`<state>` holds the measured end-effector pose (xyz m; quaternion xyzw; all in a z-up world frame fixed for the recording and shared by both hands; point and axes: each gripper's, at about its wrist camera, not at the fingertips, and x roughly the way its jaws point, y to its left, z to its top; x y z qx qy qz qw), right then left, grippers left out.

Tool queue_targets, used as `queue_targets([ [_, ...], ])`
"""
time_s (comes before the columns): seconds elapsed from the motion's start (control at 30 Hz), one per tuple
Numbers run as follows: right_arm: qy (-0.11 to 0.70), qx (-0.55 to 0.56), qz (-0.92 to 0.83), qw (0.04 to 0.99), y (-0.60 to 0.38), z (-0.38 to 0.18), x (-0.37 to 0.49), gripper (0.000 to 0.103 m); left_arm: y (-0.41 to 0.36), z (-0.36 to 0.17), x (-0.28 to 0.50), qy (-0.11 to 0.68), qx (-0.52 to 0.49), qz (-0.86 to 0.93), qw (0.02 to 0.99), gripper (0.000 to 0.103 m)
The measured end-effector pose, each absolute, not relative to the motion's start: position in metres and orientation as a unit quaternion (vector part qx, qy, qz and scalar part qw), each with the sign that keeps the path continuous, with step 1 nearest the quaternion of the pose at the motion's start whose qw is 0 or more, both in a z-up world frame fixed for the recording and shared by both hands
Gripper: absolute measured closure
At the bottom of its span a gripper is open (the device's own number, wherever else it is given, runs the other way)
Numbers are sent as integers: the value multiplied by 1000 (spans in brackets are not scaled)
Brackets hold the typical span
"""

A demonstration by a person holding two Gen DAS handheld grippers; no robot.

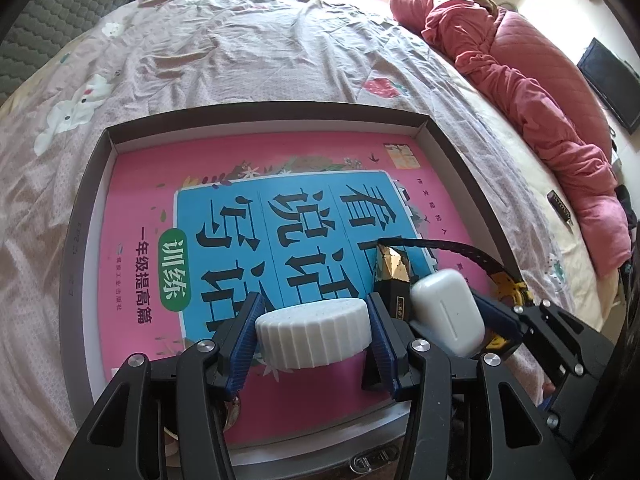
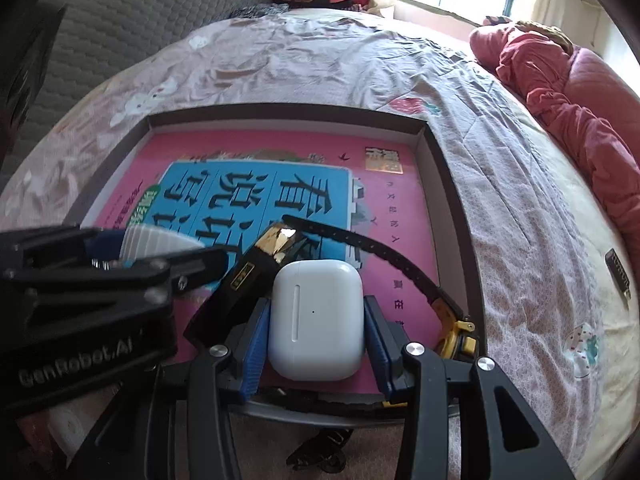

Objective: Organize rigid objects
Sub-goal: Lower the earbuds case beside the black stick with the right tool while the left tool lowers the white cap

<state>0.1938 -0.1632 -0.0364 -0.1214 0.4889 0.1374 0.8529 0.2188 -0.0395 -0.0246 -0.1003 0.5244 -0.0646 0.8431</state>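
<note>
A shallow grey box [image 1: 260,120] [image 2: 280,114] lies on the bed with a pink and blue book [image 1: 136,184] [image 2: 400,216] flat inside it. My left gripper [image 1: 314,308] is shut on a white ribbed cap [image 1: 312,340], held low over the book's near part. My right gripper [image 2: 317,308] is shut on a white earbud case [image 2: 316,320] [image 1: 444,312], just right of the cap. Between them a black and gold box [image 1: 392,276] [image 2: 256,276] rests on the book. A watch with a black strap [image 2: 360,248] and yellow body [image 2: 456,332] [image 1: 508,284] lies at the box's right side.
The bed carries a wrinkled pink printed sheet [image 1: 240,40] and a red quilt [image 1: 520,92] [image 2: 580,120] bundled at the right. A small dark object [image 1: 562,208] [image 2: 618,272] lies on the sheet right of the box. A grey padded headboard [image 1: 60,12] stands far left.
</note>
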Motion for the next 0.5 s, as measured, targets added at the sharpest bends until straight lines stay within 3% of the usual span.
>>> queue_targets([
  [0.5, 479, -105, 129, 862, -169, -27, 180, 58, -47, -26, 231, 550, -74, -59, 830, 50],
])
